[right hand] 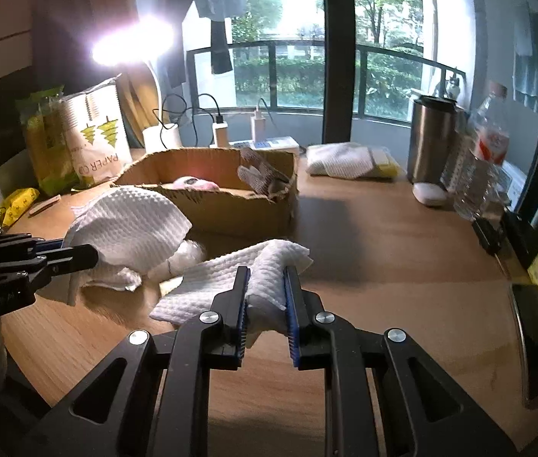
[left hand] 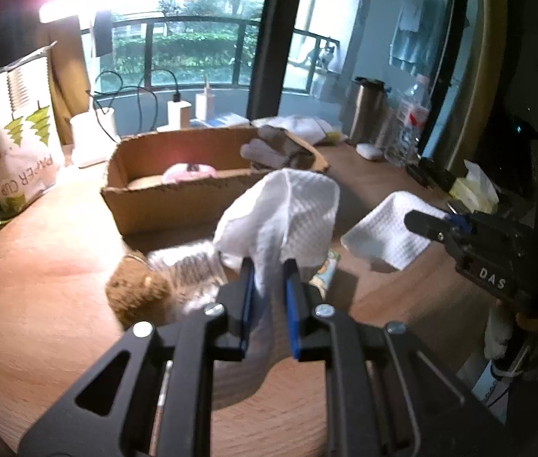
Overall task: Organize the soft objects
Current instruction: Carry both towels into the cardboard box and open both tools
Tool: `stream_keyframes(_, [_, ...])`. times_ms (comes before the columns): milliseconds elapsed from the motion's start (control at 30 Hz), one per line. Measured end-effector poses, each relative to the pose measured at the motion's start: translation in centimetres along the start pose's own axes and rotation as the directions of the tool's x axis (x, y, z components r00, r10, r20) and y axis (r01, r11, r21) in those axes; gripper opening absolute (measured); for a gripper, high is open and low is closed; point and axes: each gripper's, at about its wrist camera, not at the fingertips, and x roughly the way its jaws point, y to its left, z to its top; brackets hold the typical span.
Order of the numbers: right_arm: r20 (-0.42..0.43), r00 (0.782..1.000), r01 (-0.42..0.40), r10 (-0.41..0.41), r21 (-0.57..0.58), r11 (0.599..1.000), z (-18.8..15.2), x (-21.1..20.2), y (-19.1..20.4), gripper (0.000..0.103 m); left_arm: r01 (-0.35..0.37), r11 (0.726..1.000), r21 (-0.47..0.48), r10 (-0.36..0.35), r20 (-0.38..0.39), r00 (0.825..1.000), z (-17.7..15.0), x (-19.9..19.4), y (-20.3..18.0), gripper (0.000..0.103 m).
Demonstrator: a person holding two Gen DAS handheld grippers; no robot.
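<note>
My left gripper (left hand: 269, 266) is shut on a white waffle cloth (left hand: 288, 213) and holds it lifted above the wooden table (left hand: 40, 304). My right gripper (right hand: 267, 272) is shut on a second white cloth (right hand: 227, 278) that partly rests on the table; this gripper also shows at the right of the left wrist view (left hand: 421, 224). An open cardboard box (left hand: 177, 205) stands behind, holding a pink soft toy (left hand: 189, 171) and grey gloves (left hand: 269, 148). A brown plush toy (left hand: 135, 293) and a crumpled clear plastic bag (left hand: 189, 270) lie in front of the box.
A paper-cup bag (left hand: 21, 144) stands at the left. A steel tumbler (right hand: 432, 141), water bottle (right hand: 486, 152), folded white cloths (right hand: 345, 162) and a white bar (right hand: 428, 194) are at the right back. Chargers and cables sit behind the box. A tissue pack (left hand: 474, 186) lies right.
</note>
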Motion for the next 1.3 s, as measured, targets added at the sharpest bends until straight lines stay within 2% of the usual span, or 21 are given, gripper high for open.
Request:
stream_keyframes(367, [0.02, 0.999, -0.043, 0.044, -0.055, 0.998, 3.6, 1.8, 2.3, 0.018, -0.058, 0.997, -0.051, 0.06, 0.054, 0.997, 2.4, 0.0, 3.9, 0.015])
stream_keyframes(833, [0.044, 0.993, -0.101, 0.105, -0.092, 0.991, 7.5, 5.3, 3.9, 0.018, -0.115, 0.991, -0.066, 0.122, 0.117, 0.986, 6.0, 1.4, 7.1, 0.015])
stream_keyframes(1167, [0.03, 0.987, -0.158, 0.16, -0.069, 0.985, 9.7, 9.0, 4.2, 0.018, -0.161, 0.981, -0.104, 0.17, 0.09, 0.981, 7.4, 4.5, 9.1, 0.015])
stream_keyframes(1300, [0.009, 0.986, -0.166, 0.166, -0.055, 0.985, 10.2, 10.8, 4.2, 0.018, -0.169, 0.98, -0.107, 0.174, 0.045, 0.984, 7.7, 6.6, 9.6, 0.015])
